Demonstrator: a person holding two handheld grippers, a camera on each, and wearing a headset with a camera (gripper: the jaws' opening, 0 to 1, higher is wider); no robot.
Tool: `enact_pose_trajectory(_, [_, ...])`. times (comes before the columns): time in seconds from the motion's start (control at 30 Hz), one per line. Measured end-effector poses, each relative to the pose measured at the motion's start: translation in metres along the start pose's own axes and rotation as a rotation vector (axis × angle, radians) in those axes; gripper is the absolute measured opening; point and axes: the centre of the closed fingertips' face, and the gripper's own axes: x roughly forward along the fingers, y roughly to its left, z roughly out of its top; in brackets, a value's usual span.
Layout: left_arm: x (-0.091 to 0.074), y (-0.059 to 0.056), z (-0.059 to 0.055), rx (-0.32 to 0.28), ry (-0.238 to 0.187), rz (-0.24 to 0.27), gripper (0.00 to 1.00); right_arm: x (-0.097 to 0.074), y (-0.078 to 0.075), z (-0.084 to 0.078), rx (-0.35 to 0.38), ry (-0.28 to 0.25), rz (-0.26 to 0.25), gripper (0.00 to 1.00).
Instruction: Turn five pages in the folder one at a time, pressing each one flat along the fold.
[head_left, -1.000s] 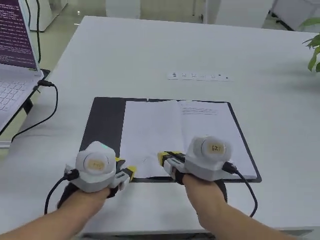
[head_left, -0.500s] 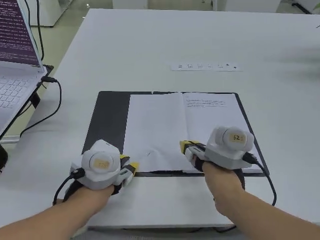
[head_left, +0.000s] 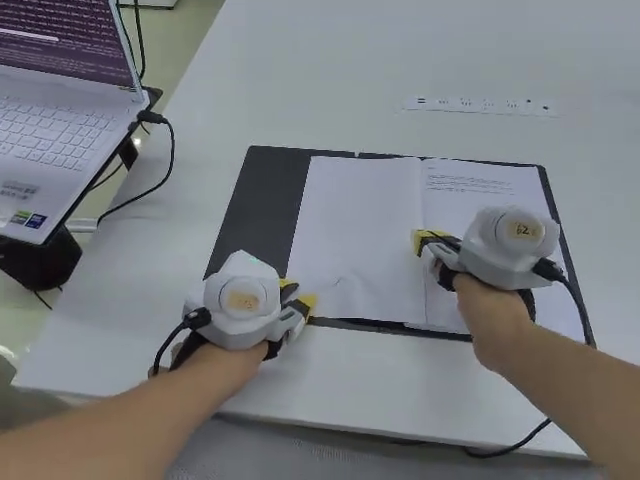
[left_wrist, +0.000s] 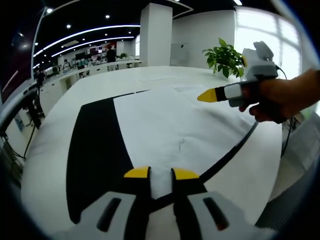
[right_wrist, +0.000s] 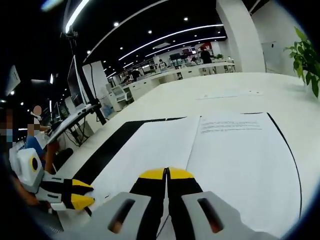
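A rounded white plastic left gripper (head_left: 298, 297) and a matching white right gripper (head_left: 425, 240) are seen. Each housing is topped with a round tan sticker. On the right sticker (head_left: 522, 229) a handwritten "62" can be read, while the mark on the left sticker (head_left: 243, 299) is too blurred to be read. Black jaws capped with bright yellow tips (left_wrist: 137, 173) are fitted to both, mounted on pale grey blocks (left_wrist: 112, 214) cut with dark slots. A thin black left cable (head_left: 172, 343) and a black right cable (head_left: 556, 271) are attached at the housings' rears.
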Motion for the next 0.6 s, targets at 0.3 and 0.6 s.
enact_pose_trajectory(0.3, [0.001,0.005,-0.001,-0.013,-0.011,0.002,0.13,0.023,-0.002,0.001,-0.047,0.03,0.002,0.0])
enact_pose_trajectory(0.6, [0.001,0.005,-0.002,-0.016,-0.018,0.004,0.13,0.043,-0.013,0.015,-0.042,0.01,-0.021,0.0])
